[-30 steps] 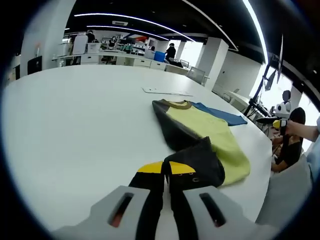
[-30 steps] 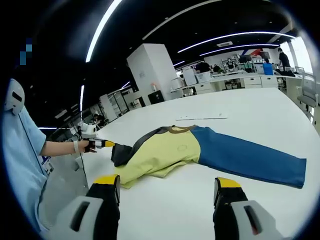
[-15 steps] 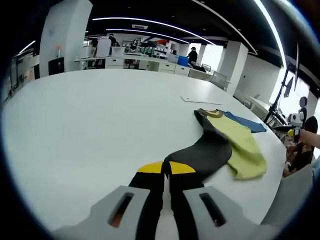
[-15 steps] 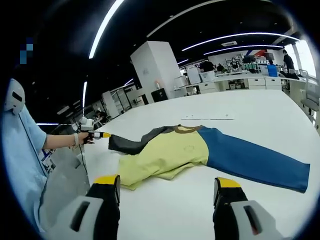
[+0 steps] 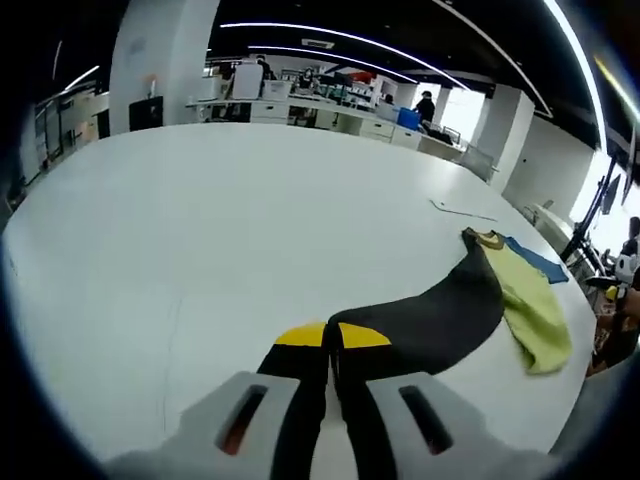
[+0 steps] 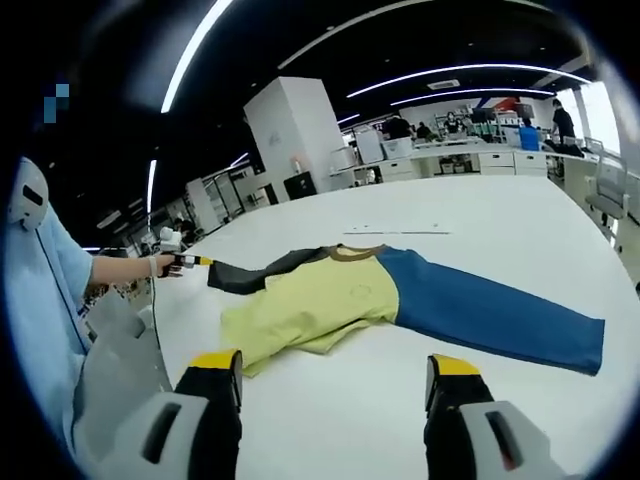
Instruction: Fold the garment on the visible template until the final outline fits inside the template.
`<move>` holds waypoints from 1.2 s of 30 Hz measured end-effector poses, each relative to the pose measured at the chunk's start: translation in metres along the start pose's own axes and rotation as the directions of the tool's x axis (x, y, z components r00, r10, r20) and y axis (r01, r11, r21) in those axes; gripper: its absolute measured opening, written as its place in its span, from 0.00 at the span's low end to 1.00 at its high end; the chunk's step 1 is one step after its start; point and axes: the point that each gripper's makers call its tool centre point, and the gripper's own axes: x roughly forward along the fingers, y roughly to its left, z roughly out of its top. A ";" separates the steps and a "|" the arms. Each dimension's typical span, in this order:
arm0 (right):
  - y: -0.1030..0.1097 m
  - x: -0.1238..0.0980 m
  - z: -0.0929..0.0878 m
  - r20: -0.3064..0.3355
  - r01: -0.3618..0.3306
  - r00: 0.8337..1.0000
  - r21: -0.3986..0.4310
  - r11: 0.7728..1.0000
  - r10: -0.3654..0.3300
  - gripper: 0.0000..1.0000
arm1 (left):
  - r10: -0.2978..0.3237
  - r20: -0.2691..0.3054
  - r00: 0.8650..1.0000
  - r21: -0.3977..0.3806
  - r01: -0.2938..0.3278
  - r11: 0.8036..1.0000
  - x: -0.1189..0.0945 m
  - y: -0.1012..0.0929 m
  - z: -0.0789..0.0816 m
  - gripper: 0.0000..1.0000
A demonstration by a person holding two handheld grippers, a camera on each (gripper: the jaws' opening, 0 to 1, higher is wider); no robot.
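Over the last second the left gripper (image 5: pixel 331 345), its fingers (image 5: pixel 300 338) pinched on the cuff of the dark sleeve (image 5: pixel 430 320), has drawn that sleeve out from a bunched fold lying on the yellow body (image 5: pixel 530 305) into a long straight band across the white surface (image 5: pixel 200 230). In the right gripper view the left gripper (image 6: pixel 196 261) now sits farther left of the garment (image 6: pixel 400 295), and the dark sleeve (image 6: pixel 255 272) runs out thin and taut from the collar instead of lying slack beside the chest. The lower left hem of the yellow body has been tugged a little leftward with it.
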 end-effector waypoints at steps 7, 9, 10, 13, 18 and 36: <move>-0.008 0.002 0.003 0.008 0.037 0.999 0.005 0.999 -0.037 0.74 | 0.041 -0.025 0.999 -0.024 -0.042 0.999 0.011 0.029 -0.005 0.00; -0.009 0.003 0.006 0.016 0.044 0.999 0.006 0.999 -0.044 0.74 | 0.055 -0.035 0.998 -0.029 -0.056 0.998 0.014 0.037 -0.008 0.00; -0.011 0.003 0.007 0.016 0.049 0.999 0.005 0.999 -0.049 0.74 | 0.064 -0.038 0.997 -0.040 -0.065 0.997 0.015 0.041 -0.008 0.00; -0.013 0.004 0.007 0.013 0.059 0.998 0.003 0.998 -0.059 0.74 | 0.069 -0.027 0.997 -0.062 -0.071 0.996 0.021 0.048 -0.007 0.00; -0.016 0.005 0.006 0.007 0.067 0.998 0.007 0.998 -0.067 0.73 | 0.099 -0.073 0.992 -0.061 -0.104 0.993 0.026 0.053 -0.016 0.00; -0.012 0.006 0.002 0.001 0.051 0.999 0.011 0.999 -0.051 0.73 | 0.144 -0.101 0.984 -0.002 -0.145 0.989 0.010 0.051 -0.036 0.00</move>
